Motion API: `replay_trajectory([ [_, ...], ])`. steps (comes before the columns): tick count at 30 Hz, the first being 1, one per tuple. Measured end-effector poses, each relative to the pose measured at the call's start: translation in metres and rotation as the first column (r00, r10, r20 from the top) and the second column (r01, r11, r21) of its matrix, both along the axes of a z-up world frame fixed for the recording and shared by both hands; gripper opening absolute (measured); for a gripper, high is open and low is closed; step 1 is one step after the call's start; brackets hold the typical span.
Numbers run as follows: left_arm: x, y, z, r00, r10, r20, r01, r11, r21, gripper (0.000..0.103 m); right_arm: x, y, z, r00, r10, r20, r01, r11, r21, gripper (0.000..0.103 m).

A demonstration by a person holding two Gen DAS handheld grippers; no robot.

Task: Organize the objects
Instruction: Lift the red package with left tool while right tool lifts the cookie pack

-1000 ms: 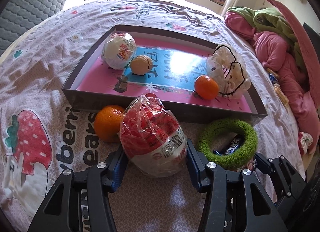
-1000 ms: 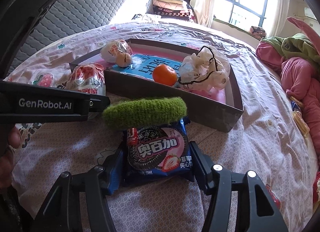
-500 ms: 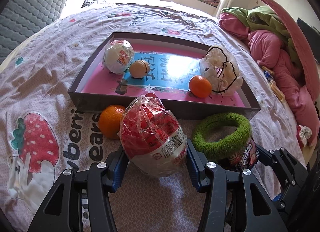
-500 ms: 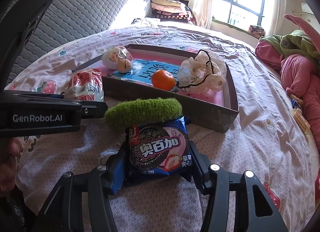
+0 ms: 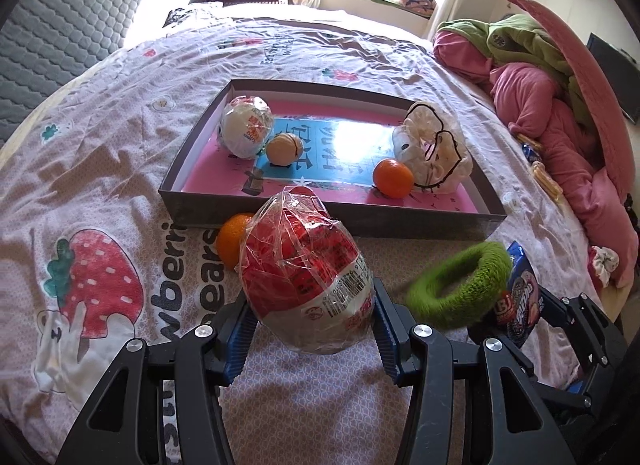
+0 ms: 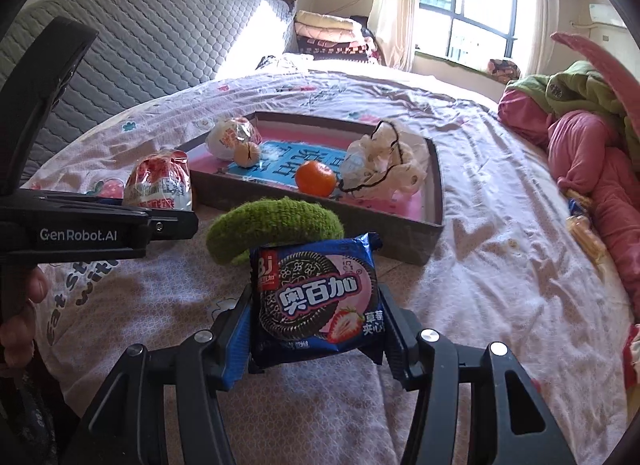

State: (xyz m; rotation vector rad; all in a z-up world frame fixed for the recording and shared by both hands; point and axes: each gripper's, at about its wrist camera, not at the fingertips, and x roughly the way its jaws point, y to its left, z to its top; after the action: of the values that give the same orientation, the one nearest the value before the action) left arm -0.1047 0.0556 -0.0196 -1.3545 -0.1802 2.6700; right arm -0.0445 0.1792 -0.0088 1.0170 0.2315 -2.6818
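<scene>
My left gripper (image 5: 310, 331) is shut on a red and white wrapped egg (image 5: 306, 277) and holds it above the bedspread, in front of the shallow tray (image 5: 328, 219). My right gripper (image 6: 314, 325) is shut on a blue cookie packet (image 6: 316, 301); a green fuzzy ring (image 6: 274, 225) rests tilted against the packet's far edge. The tray (image 6: 434, 201) holds a white wrapped egg (image 5: 246, 131), a small tan ball (image 5: 283, 149), an orange (image 5: 393, 178) and a white scrunchie bundle (image 5: 432, 153). A second orange (image 5: 232, 239) lies on the bed by the tray's front wall.
The bed has a pink printed cover (image 5: 100, 169). A pile of pink and green bedding (image 5: 560, 105) lies to the right. A grey quilted headboard (image 6: 140, 61) stands at the left. The left gripper's body (image 6: 80, 229) shows in the right wrist view.
Both grippers have risen and pulled back from the tray with their loads. The green ring has lifted and tilted with the cookie packet.
</scene>
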Motion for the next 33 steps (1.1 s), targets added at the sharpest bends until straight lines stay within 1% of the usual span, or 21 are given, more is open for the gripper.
replay_trajectory([
  [9,0.013,0.001,0.02,0.999,-0.014,-0.035,0.014,1.0,-0.002,0.054,0.012,-0.001,0.02,0.998,-0.019,-0.065,0.021,0.999,0.039,0.056],
  [10,0.014,0.001,0.022,0.999,-0.014,-0.039,0.014,1.0,-0.002,0.054,0.012,-0.002,0.02,0.998,-0.017,-0.066,0.02,0.998,0.052,0.056],
  [13,0.018,0.0,0.027,0.999,-0.013,-0.046,0.014,1.0,0.001,0.054,0.01,-0.012,0.019,0.997,-0.012,-0.073,0.022,0.989,0.143,0.056],
  [16,0.02,-0.002,0.03,0.999,-0.012,-0.051,0.012,1.0,-0.001,0.054,0.007,-0.013,0.012,0.999,-0.003,-0.041,0.009,0.989,0.146,0.056],
  [20,0.022,-0.004,0.032,0.998,-0.01,-0.056,0.01,1.0,-0.002,0.054,0.005,-0.01,0.004,1.0,-0.019,-0.013,0.021,0.986,0.164,0.056],
  [33,0.031,-0.01,0.037,0.998,-0.006,-0.068,0.006,1.0,-0.005,0.054,0.007,-0.003,-0.006,0.998,-0.057,0.02,0.052,0.982,0.184,0.056],
])
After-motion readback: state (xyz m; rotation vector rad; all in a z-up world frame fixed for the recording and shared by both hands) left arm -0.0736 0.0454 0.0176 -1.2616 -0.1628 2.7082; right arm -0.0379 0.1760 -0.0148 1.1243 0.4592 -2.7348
